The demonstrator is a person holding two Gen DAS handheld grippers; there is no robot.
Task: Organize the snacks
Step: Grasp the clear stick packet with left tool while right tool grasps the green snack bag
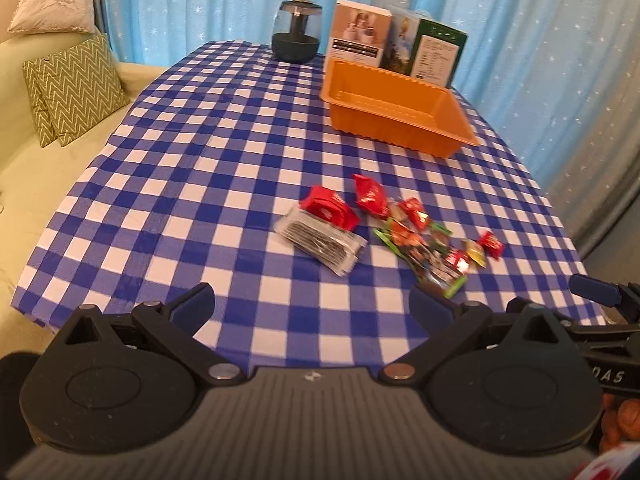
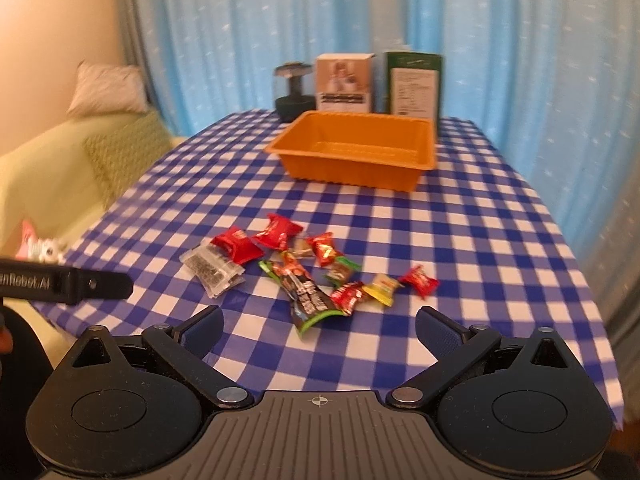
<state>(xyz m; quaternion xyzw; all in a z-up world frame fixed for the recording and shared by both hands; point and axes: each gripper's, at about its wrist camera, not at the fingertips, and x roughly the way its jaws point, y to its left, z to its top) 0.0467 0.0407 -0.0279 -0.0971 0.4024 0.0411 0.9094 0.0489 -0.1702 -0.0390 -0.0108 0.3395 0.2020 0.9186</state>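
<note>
Both the left tongs and the right tongs are hanging wide apart, gripping nothing, above a blue-checked surface. Wrapped snacks are lying scattered near the tongs, well apart from an orange tray sitting behind them.

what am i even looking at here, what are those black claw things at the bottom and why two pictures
Each picture comes from a camera mounted on a handheld two-finger gripper; a person carries one in each hand. The black shapes at the bottom are those tools: the left gripper in one view, the right gripper in the other. Both are open and hold nothing. Ahead is a table with a blue checked cloth, a pile of wrapped snacks and an empty orange tray. Behind the tray stand boxes and a dark jar.
</note>
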